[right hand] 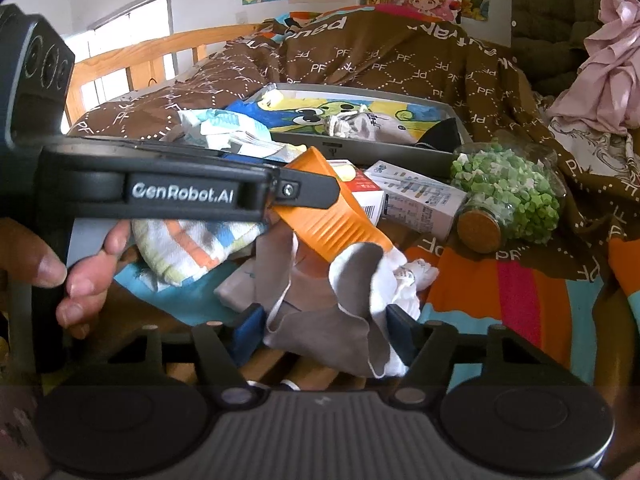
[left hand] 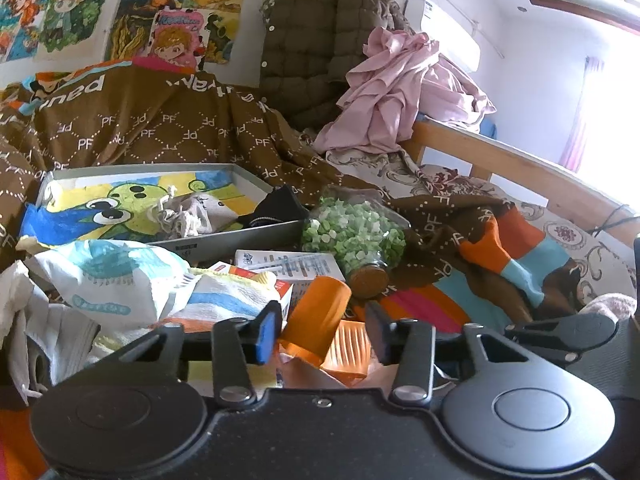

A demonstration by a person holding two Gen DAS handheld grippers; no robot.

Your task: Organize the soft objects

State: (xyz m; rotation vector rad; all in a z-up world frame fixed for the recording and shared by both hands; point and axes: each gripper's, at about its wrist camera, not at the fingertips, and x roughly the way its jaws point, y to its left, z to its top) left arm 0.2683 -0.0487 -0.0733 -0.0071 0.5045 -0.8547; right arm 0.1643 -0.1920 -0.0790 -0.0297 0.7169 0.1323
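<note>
Orange cup (left hand: 320, 312) sits clenched in my left tool (left hand: 322, 330), lifted off the bed (left hand: 460, 304) so the grey cloth (right hand: 340, 320) under it comes free; my right tool (right hand: 326, 330) frames that cloth with fingers parted, not yet biting, tray (right hand: 400, 148) waiting behind

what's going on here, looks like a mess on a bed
A person is sorting clutter on a bed with two handheld grippers. The left gripper has its fingers around an orange cup. The right gripper has a grey-and-white cloth between its fingers. A grey tray behind already holds a few soft items.
</note>
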